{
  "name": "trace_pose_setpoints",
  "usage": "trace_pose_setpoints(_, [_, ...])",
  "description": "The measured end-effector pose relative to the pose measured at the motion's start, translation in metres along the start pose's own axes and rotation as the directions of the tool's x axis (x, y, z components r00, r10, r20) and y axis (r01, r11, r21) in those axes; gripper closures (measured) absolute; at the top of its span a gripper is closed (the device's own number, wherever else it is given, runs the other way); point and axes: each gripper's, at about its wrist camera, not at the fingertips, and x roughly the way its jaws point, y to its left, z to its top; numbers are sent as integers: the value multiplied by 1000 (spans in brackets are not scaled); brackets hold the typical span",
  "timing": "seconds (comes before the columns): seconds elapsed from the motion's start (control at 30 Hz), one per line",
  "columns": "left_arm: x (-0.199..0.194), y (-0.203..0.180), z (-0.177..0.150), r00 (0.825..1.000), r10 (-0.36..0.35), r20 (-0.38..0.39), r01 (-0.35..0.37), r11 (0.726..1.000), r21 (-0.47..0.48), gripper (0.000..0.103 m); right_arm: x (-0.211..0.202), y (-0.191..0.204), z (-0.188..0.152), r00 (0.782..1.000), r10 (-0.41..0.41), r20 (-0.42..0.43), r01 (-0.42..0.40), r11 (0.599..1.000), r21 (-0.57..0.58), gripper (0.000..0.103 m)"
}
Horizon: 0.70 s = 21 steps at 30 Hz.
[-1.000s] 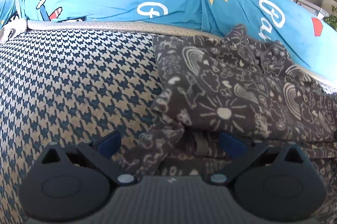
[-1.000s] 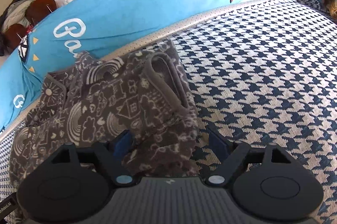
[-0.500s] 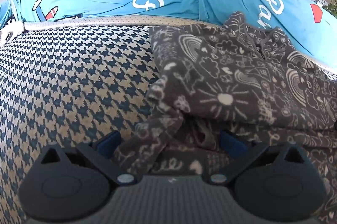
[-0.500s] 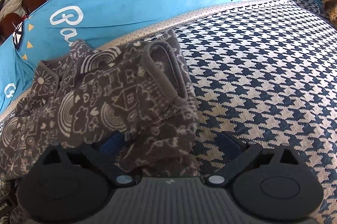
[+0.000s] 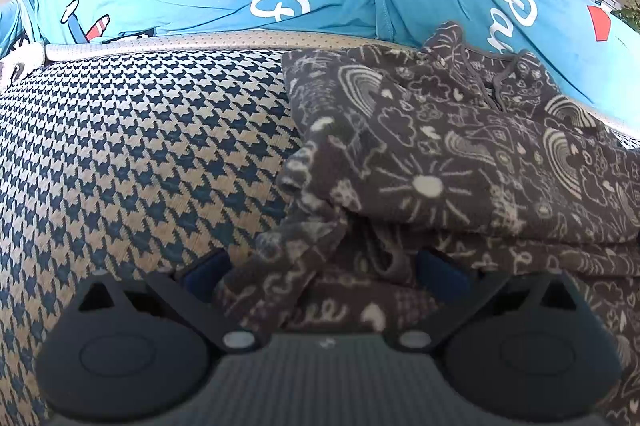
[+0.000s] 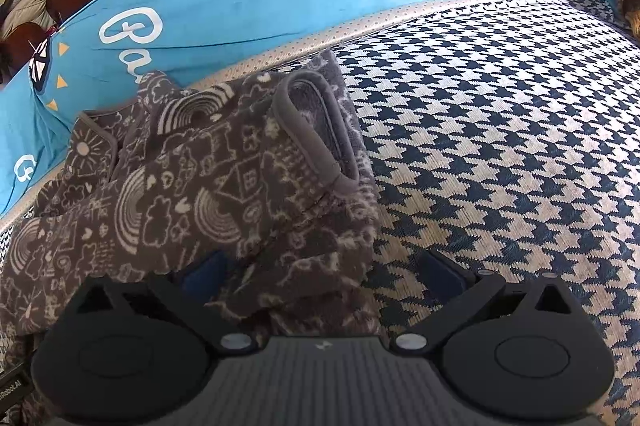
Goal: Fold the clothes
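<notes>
Left wrist view: soft, light grey patterned fleece garment (image 5: 440,161) half-folded on houndstooth sofa cushion (image 5: 140,153). Both tools spread wide (right tool (image 6: 324,274) just opened), fabric loose between; grip hem edges.

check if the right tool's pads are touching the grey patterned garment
Cannot tell. In the right wrist view the right tool stands wide open, jaws just opening, with the grey garment between them; one pad is clear over the houndstooth cover, the other borders fabric.
</notes>
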Motion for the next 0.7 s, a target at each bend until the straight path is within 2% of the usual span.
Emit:
trace_pose_setpoints(0.33, [1, -2, -1, 1000, 2, 3, -2, 1000, 2, 0, 6, 14, -1, 996, -76, -39, 72, 994, -81, 0])
trace_pose_setpoints(0.7, [0, -2, 0, 1000, 4, -1, -4, 1000, 4, 0, 5, 14, -4, 997, -70, -43, 65, 993, -98, 0])
